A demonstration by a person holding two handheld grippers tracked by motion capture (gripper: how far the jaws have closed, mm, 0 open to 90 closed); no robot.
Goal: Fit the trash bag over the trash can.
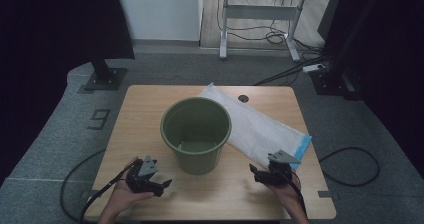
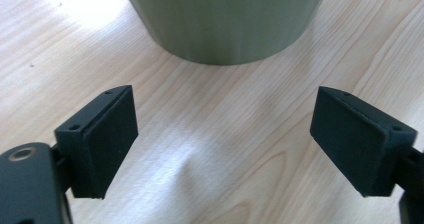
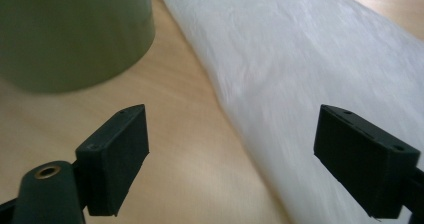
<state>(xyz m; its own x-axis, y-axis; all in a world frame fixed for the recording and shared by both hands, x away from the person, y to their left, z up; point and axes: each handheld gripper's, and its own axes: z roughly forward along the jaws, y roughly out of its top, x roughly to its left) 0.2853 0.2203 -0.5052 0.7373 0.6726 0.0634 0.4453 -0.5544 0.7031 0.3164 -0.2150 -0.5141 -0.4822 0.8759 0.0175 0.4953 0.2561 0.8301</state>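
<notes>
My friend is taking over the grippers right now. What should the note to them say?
Left gripper: open, holding nothing, low over the table just in front of the green bucket.
Right gripper: open, holding nothing, near the closest end of the white plastic bag.
The bucket stands upright mid-table and looks bare inside. The bag lies flat to the right of it, its blue-edged end toward the person.
Done: nothing grasped yet.
Left: probably take hold of the bag with the right fingers and bring it to the bucket.
</notes>
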